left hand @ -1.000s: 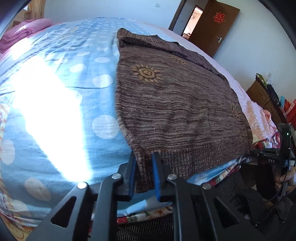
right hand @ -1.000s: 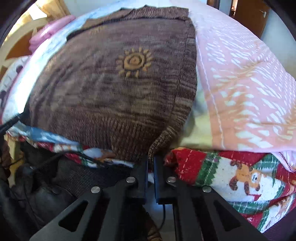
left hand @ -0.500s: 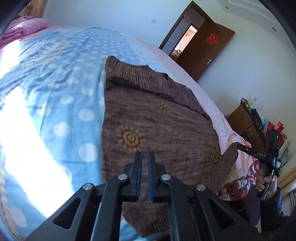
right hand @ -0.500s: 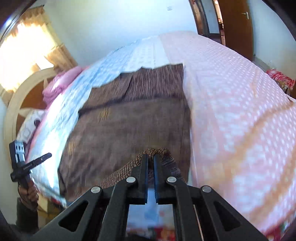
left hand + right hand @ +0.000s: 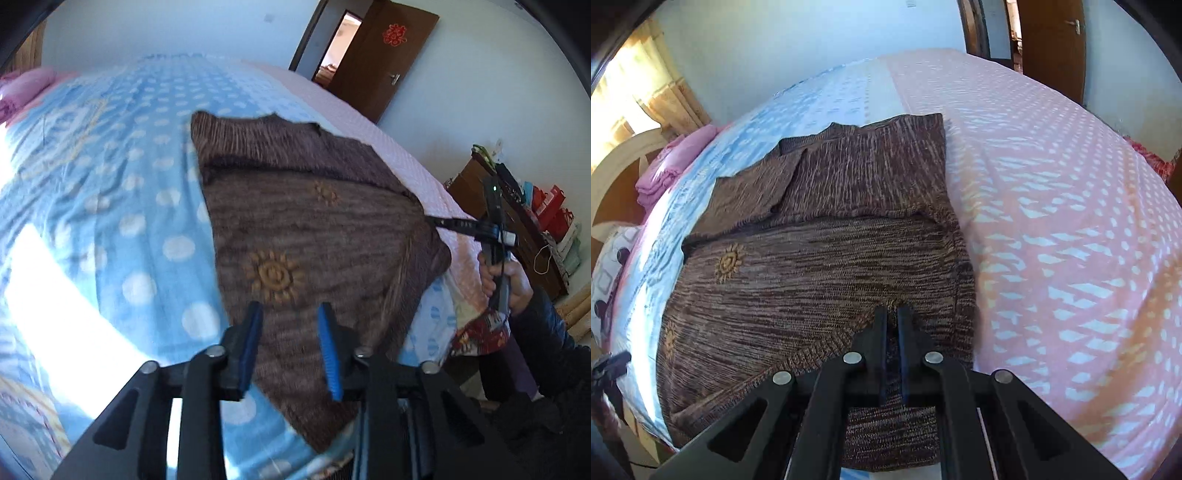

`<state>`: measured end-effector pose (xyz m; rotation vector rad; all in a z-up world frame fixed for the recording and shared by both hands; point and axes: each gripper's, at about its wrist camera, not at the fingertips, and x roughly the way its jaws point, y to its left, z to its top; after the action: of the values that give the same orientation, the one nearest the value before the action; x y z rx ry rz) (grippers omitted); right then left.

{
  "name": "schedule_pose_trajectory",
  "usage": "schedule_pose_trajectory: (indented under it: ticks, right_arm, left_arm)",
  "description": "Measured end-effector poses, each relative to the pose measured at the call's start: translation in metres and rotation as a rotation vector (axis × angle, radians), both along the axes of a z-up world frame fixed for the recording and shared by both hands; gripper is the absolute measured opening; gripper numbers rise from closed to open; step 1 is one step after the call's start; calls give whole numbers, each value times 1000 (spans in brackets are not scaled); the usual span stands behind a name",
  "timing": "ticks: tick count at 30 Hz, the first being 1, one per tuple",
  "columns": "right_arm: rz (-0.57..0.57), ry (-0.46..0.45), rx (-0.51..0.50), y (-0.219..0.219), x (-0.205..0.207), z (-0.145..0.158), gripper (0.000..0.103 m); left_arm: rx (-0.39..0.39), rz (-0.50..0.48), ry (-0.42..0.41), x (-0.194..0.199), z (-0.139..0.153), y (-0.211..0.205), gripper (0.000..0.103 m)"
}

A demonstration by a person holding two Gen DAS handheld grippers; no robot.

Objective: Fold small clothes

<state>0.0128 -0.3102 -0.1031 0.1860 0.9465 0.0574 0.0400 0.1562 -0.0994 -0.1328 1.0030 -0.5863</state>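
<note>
Both tongs hung over a bed. Left gripper (image 5: 290,317) had just been opening: its blue pads (image 5: 249,343) stood apart above the brown sweater (image 5: 314,236), pressing on nothing, the knit lying beneath the gap. Further right, the right gripper (image 5: 892,314) was clamped tight on the sweater's ribbed hem, which rose up into its closed jaws. That sweater lay spread across the blue dotted sheet (image 5: 122,206) and touched the pink patterned cover (image 5: 1052,221) at its right edge. A hand (image 5: 511,282) in a dark sleeve held the right tool's grip. No containers were in view.
</note>
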Motion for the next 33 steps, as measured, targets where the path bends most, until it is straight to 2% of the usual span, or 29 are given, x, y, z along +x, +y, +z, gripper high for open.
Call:
schedule_pose_trajectory:
  ticks: [4, 8, 11, 13, 14, 17, 20, 24, 29, 33]
  right_arm:
    - [14, -7, -33, 7, -3, -3, 4]
    - [15, -3, -14, 6, -7, -6, 4]
    - [11, 0, 0, 4, -9, -9, 4]
    - [4, 0, 14, 1, -11, -9, 4]
    - [0, -1, 26, 0, -13, -9, 4]
    - [-6, -10, 53, -3, -16, -4, 4]
    - [-3, -27, 77, -7, -15, 6, 4]
    - [-13, -52, 115, -15, -2, 19, 4]
    - [-57, -58, 93, -20, 28, 16, 3]
    - [-112, -58, 110, -30, 48, 7, 1]
  left_arm:
    - [-82, 36, 197, -31, -42, 4, 55]
    - [-168, 43, 337, -54, -72, -12, 55]
    - [-115, 55, 294, -62, -72, -29, 52]
    - [-124, 80, 288, -61, -69, -30, 21]
    - [-137, 92, 316, -58, -72, -29, 6]
    - [-188, 127, 349, -50, -76, -22, 5]
    - [-161, 118, 288, -44, -58, -25, 5]
    - [-176, 98, 215, -24, -32, -23, 5]
    - [-208, 112, 148, 31, -11, -29, 5]
    - [-184, 172, 139, 89, -8, -34, 5]
